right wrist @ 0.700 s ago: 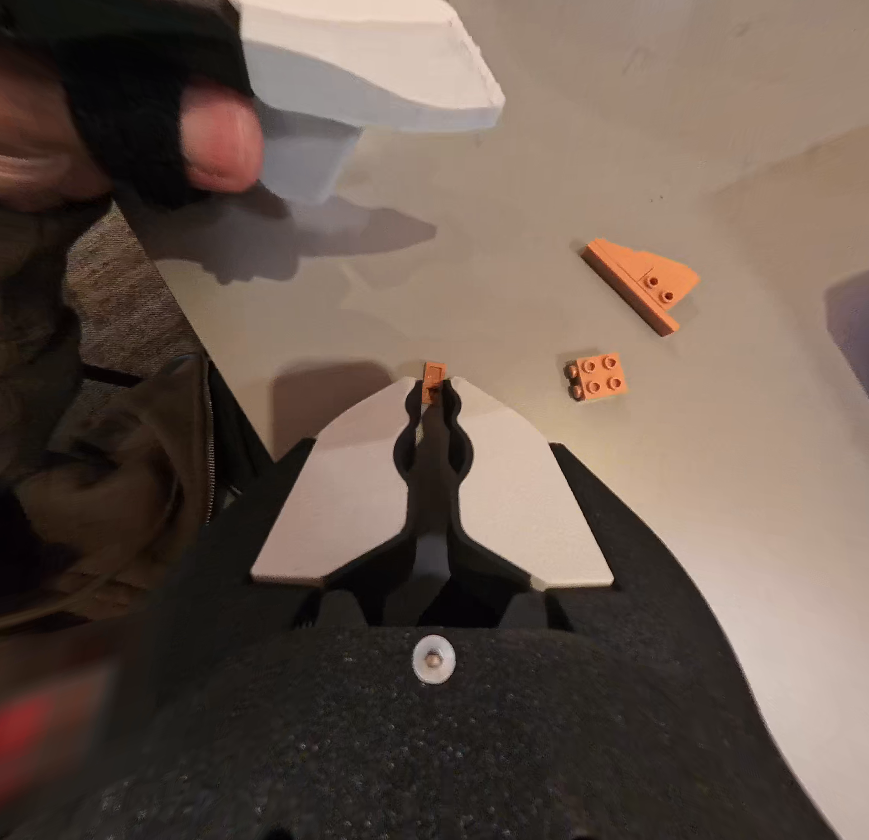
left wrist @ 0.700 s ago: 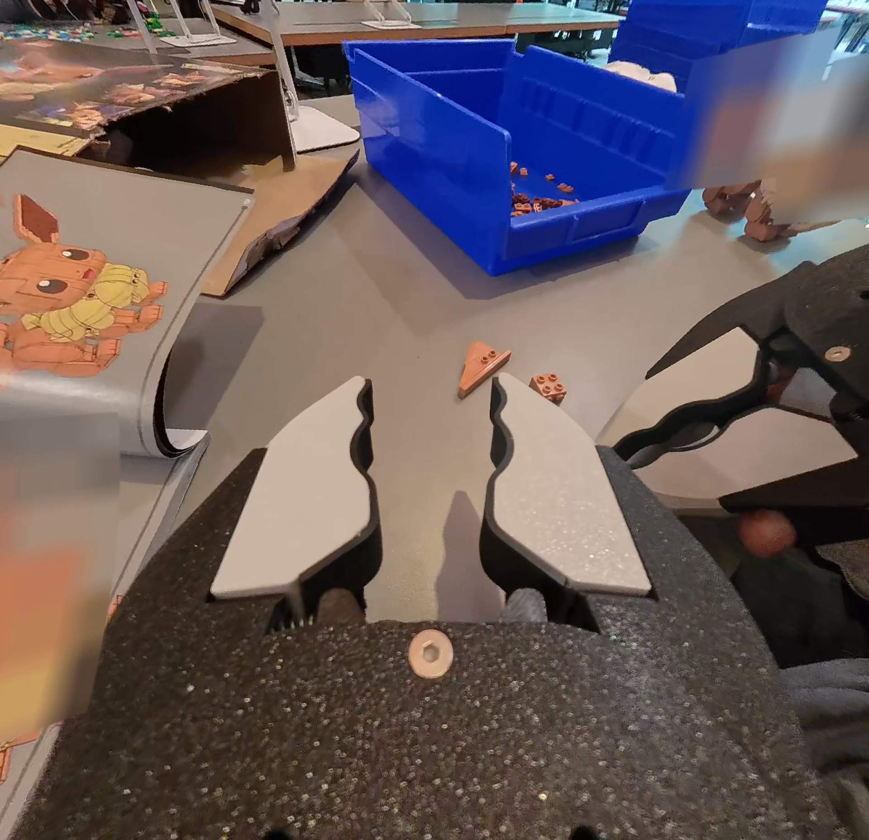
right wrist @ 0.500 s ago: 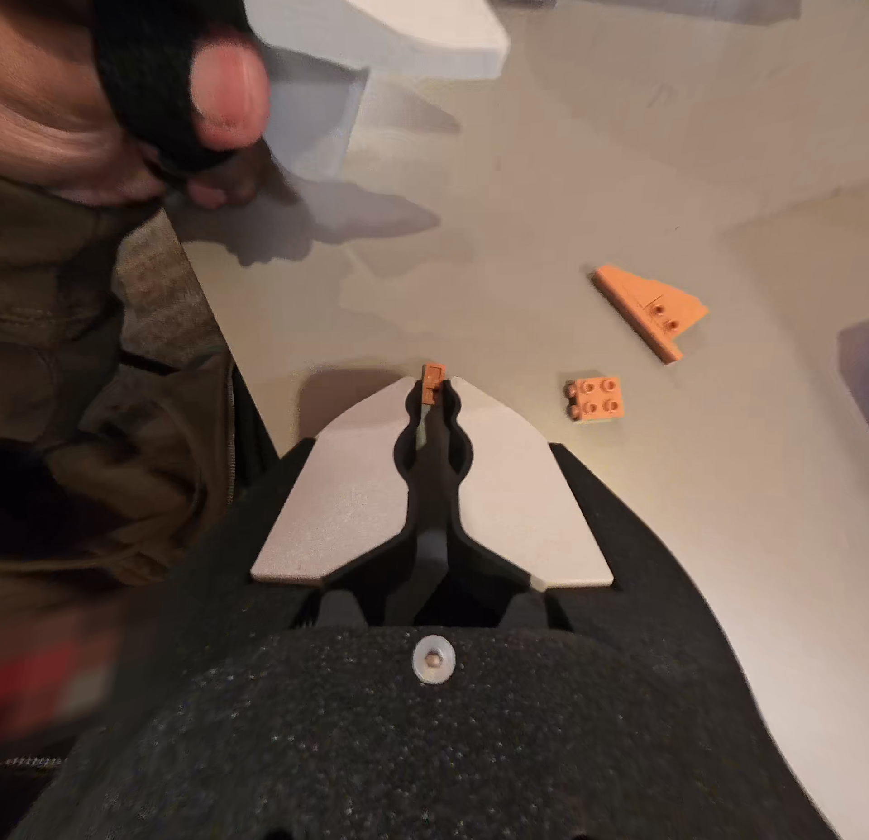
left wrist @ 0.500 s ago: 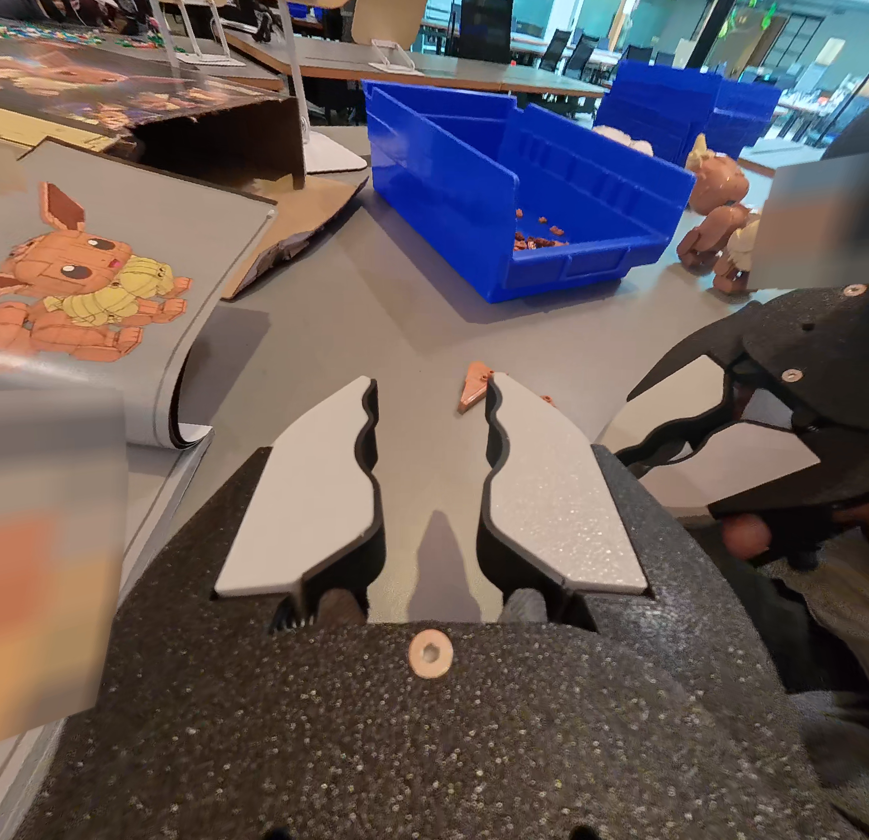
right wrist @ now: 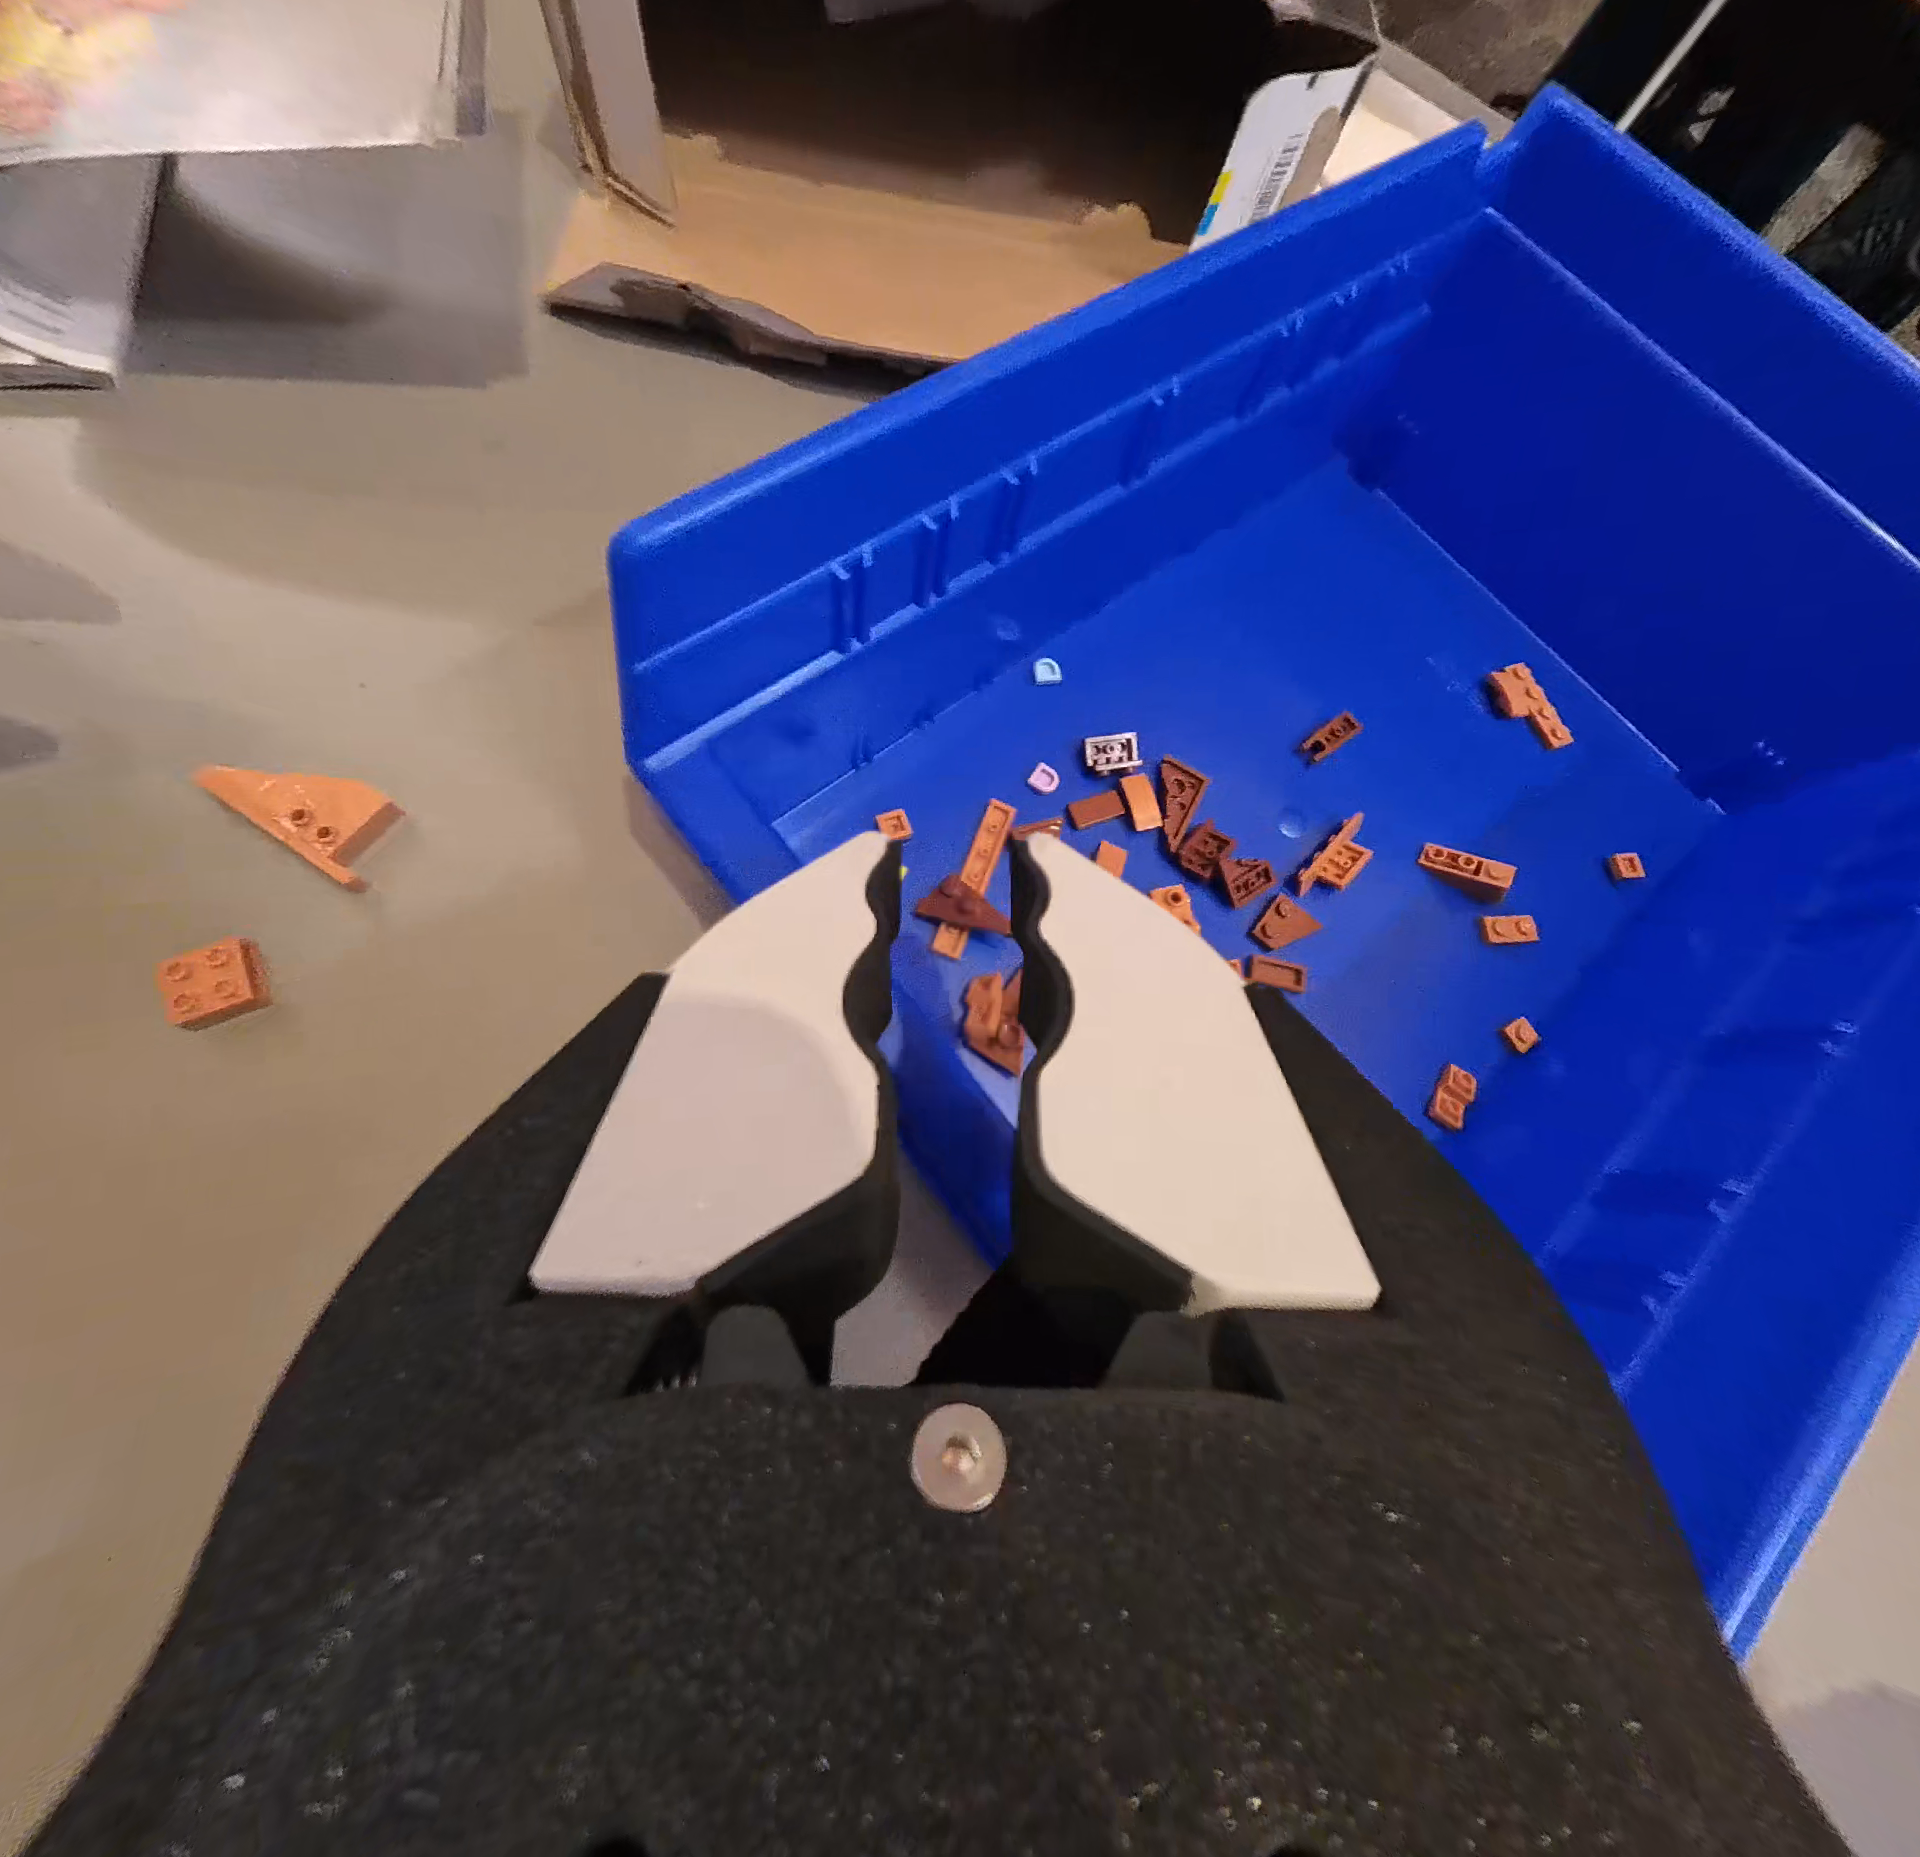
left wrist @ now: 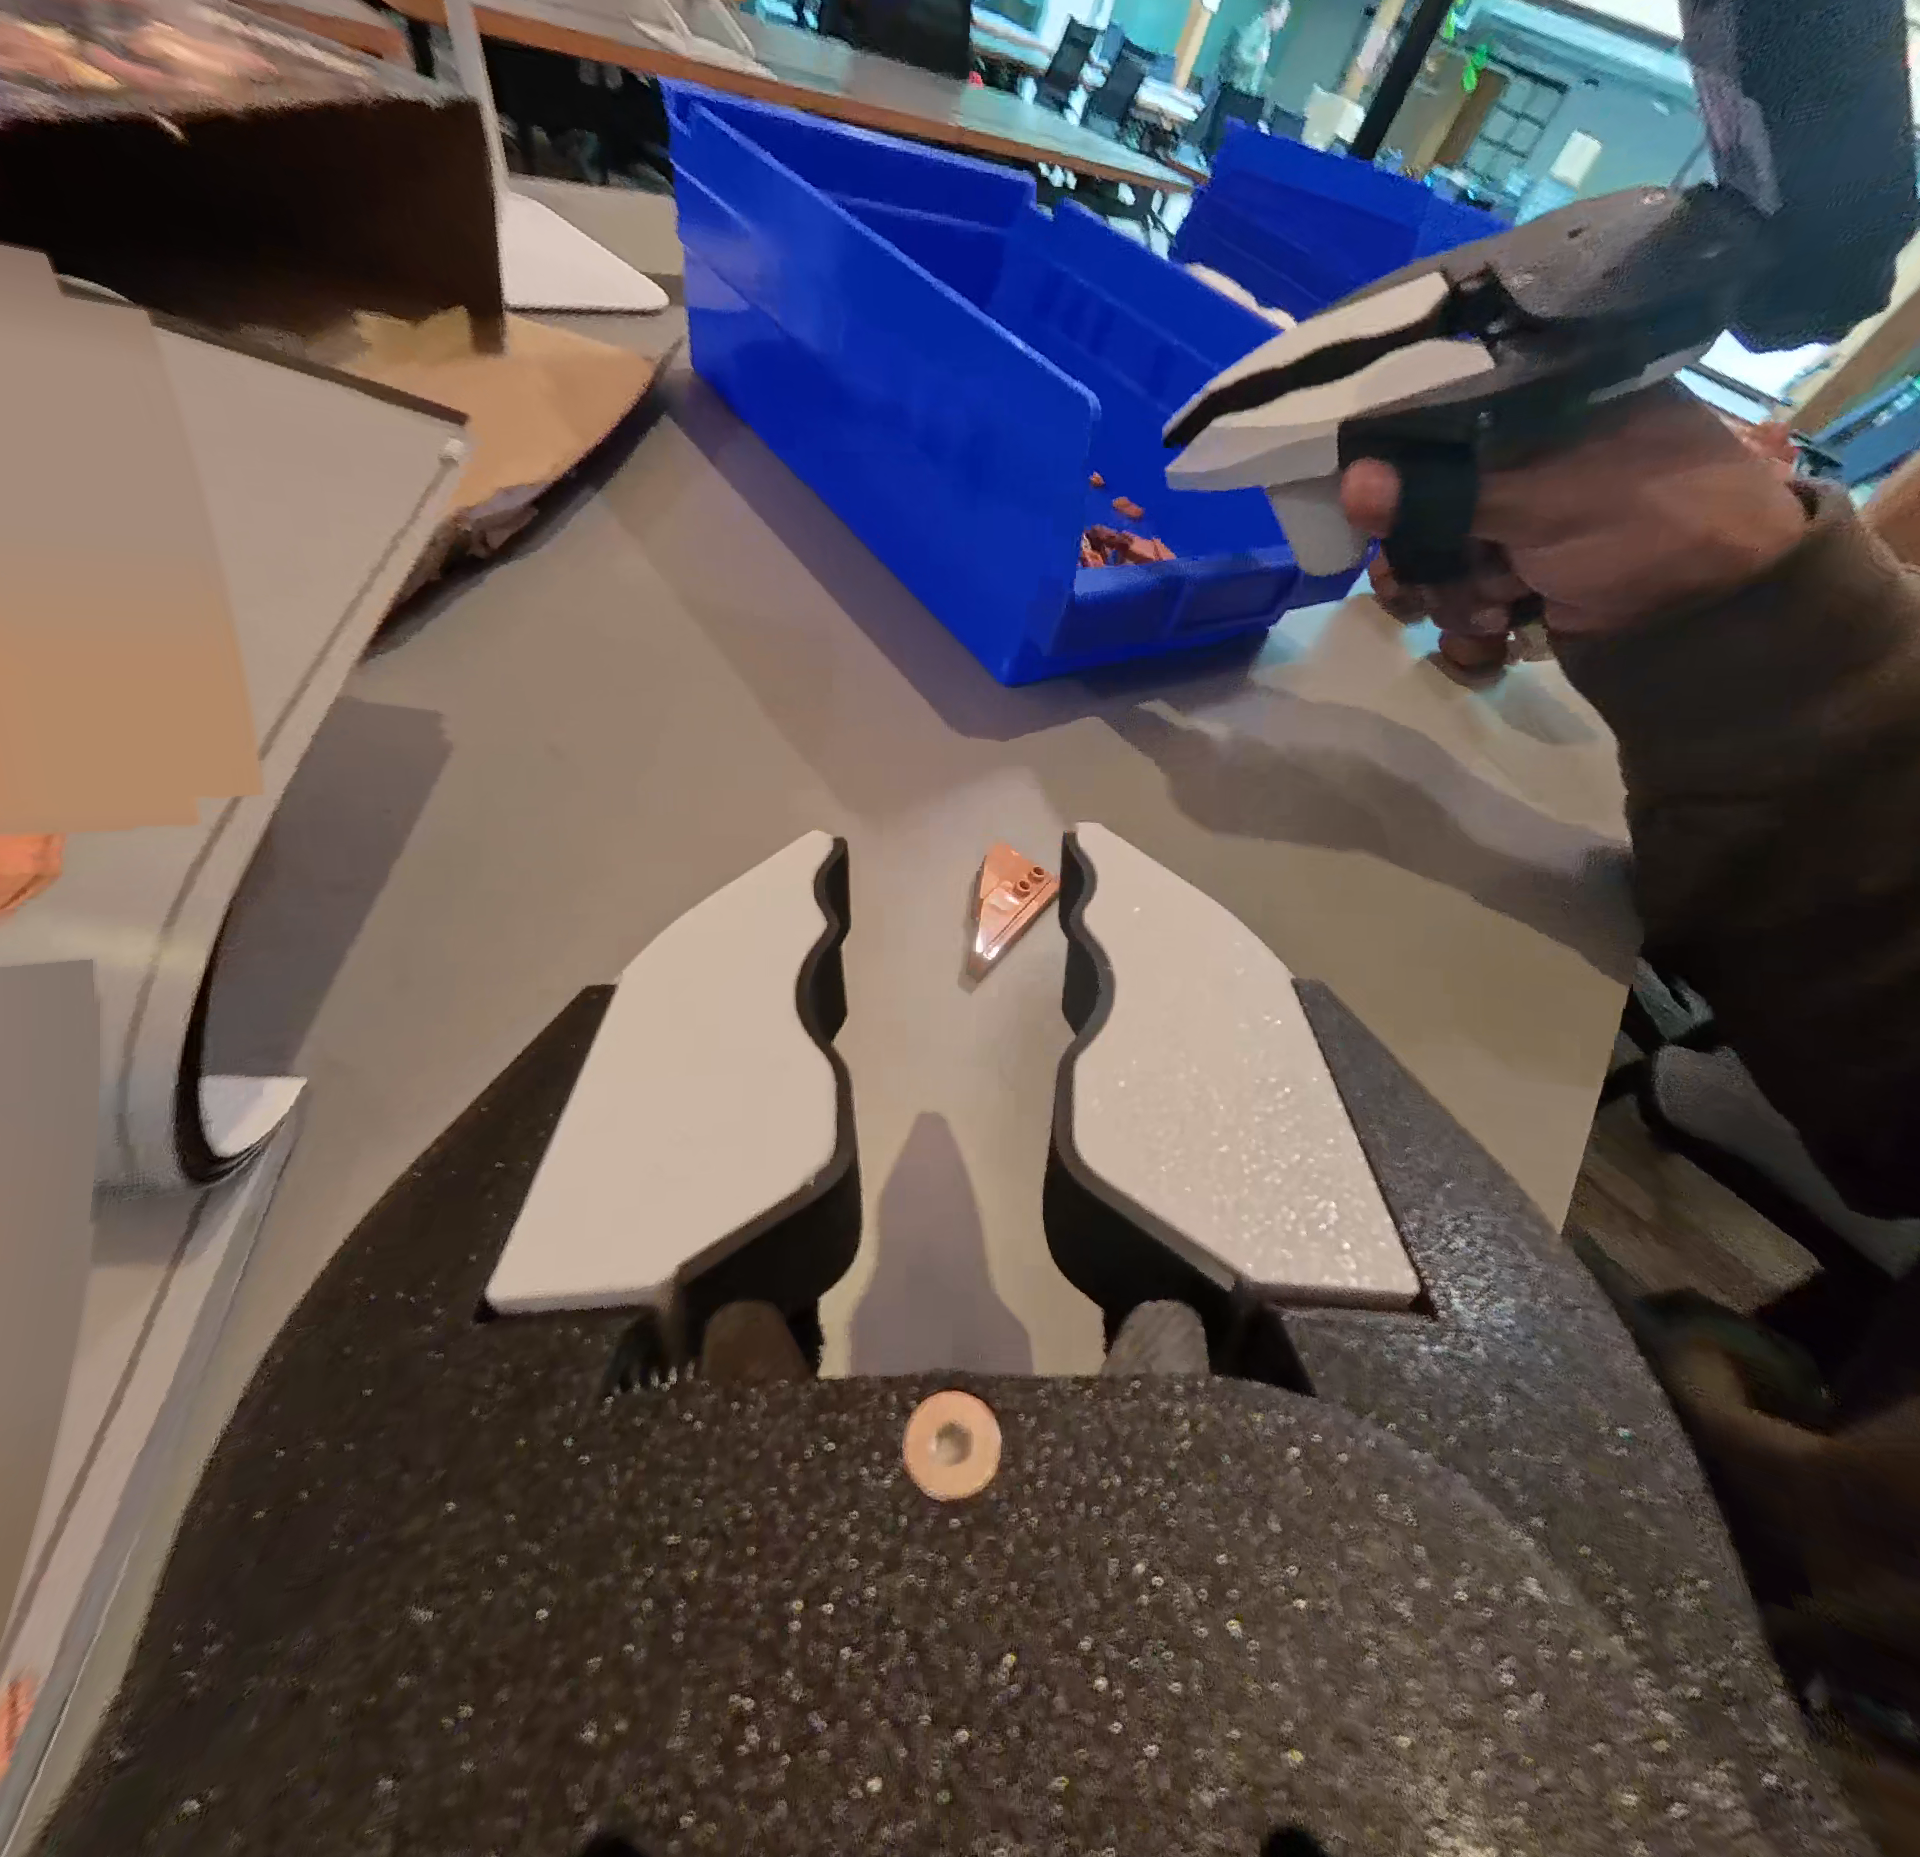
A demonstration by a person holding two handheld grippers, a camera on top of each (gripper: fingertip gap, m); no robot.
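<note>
Two grippers in frame, both mine. Left gripper (left wrist: 951, 862) sits low over the grey tabletop (left wrist: 665, 727), fingers spread wide with nothing between the pads; an orange wedge-shaped building plate with studs (left wrist: 1006, 908) lies flat on the table in the gap near the tips, closer to the right-hand finger, contact not clear. Right gripper (right wrist: 954, 851) hangs above the near corner of the blue plastic storage bin (right wrist: 1195, 436), fingers parted by a narrow gap, gripping nothing that I can see. Right wrist view looks down into the bin: a scatter of small brown and orange building pieces (right wrist: 1195, 851) on its floor, plus a few pale ones. Left wrist view only catches a small heap of them at the bin's front wall. Right wrist view also shows a small orange square stud plate (right wrist: 213, 981) on the table near the wedge (right wrist: 301, 820), both left of the bin and well apart from it; that square plate is hidden in the left wrist view. Left wrist view alone shows the right gripper (left wrist: 1247, 425) from outside, raised above the bin's front, held by a hand (left wrist: 1538, 529) in a dark sleeve, and a curled grey booklet (left wrist: 301, 519) at left. Torn cardboard box (right wrist: 831, 249) lies behind the bin.
</note>
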